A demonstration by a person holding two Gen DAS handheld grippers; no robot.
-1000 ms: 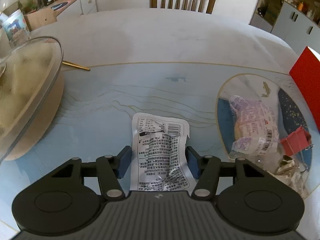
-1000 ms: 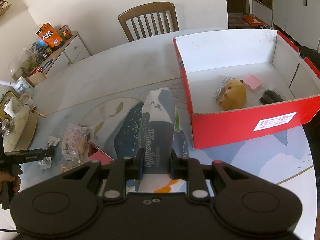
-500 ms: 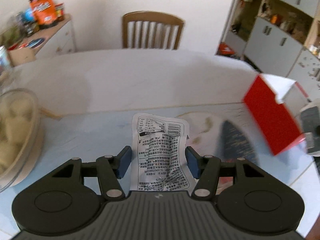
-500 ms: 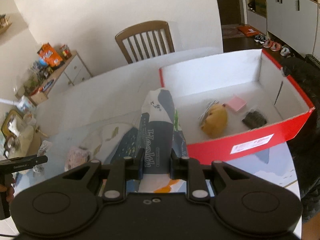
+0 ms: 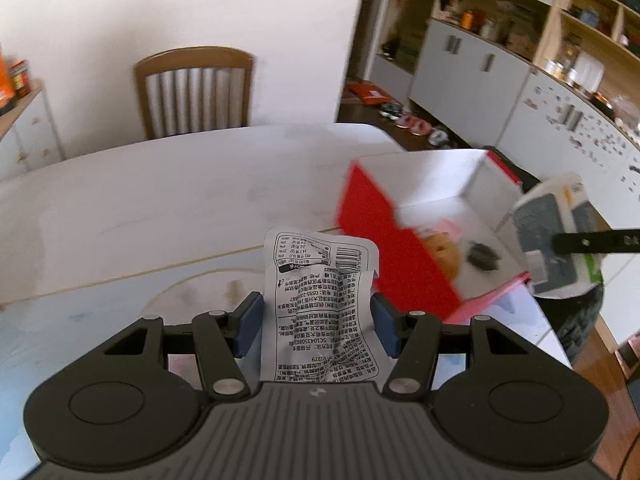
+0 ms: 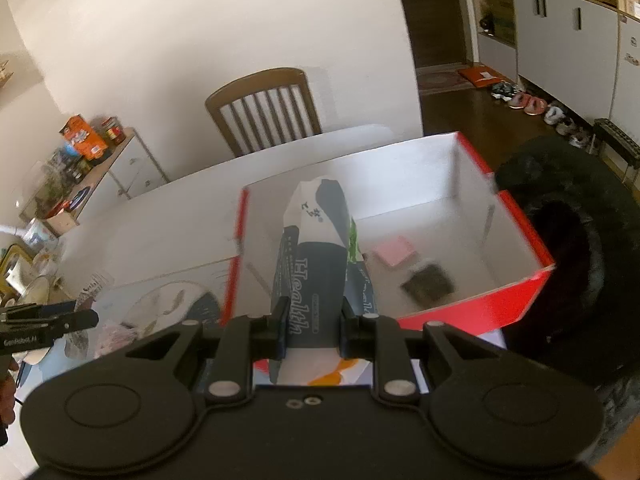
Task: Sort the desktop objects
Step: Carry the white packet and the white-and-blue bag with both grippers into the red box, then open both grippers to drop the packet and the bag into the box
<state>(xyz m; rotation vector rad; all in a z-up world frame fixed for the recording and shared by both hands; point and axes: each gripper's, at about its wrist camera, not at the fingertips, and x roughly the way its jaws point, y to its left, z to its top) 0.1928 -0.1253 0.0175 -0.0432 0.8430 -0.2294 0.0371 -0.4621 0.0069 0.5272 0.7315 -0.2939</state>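
Observation:
My left gripper (image 5: 316,320) is shut on a silver printed snack packet (image 5: 320,300) and holds it in the air, left of the red cardboard box (image 5: 384,252). My right gripper (image 6: 312,320) is shut on a navy and white "Health" carton (image 6: 312,248) and holds it over the box's (image 6: 516,296) front left part. Inside the box lie a pink pad (image 6: 394,251), a dark clip-like object (image 6: 428,284) and a yellow toy (image 5: 438,246). The carton also shows in the left wrist view (image 5: 556,236).
A wooden chair (image 6: 266,110) stands behind the round table (image 5: 160,200). More packets (image 6: 116,328) lie on the table left of the box. A sideboard (image 6: 100,156) with snacks is at far left. A dark seat (image 6: 572,240) is right of the box.
Both grippers have risen and swung right toward the box. The carton has moved from beside the box to over its inside. The packet has left the table.

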